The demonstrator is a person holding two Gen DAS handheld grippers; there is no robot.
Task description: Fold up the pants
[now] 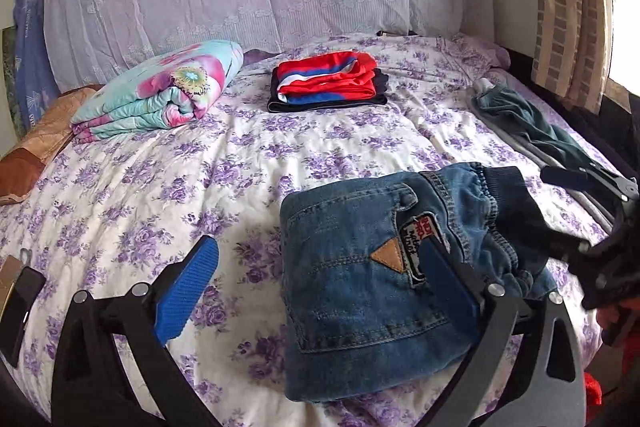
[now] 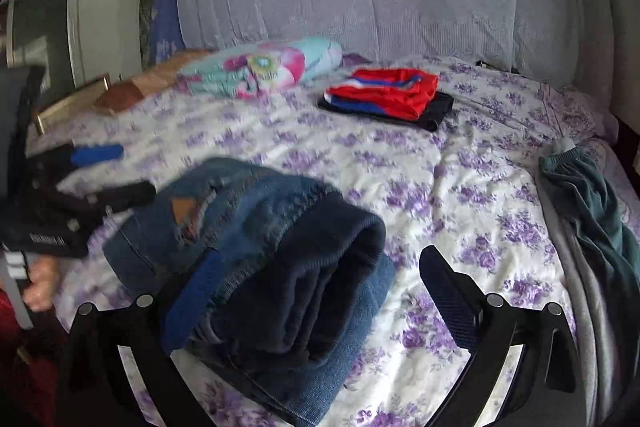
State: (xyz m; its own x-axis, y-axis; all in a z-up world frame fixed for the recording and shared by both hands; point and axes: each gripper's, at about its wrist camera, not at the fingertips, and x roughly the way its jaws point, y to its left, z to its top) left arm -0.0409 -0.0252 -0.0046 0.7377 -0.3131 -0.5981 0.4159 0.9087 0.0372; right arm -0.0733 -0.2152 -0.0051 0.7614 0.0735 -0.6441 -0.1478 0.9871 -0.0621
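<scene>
The right-wrist view is smeared on its left side: the left tongs [image 2: 108,175] and the jeans [image 2: 256,251] show soft edges, and the patch lettering cannot be read. The jeans hide the bed sheet [image 2: 400,163] beneath them. In the left-wrist view the right tongs [image 1: 600,227] are cut by the frame edge, so their jaws cannot be judged there. The teal garment [image 1: 532,131] runs behind them

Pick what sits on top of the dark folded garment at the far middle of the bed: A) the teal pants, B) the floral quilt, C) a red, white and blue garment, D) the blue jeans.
C: the red, white and blue garment lies folded on the dark folded garment, apart from the rest.
</scene>
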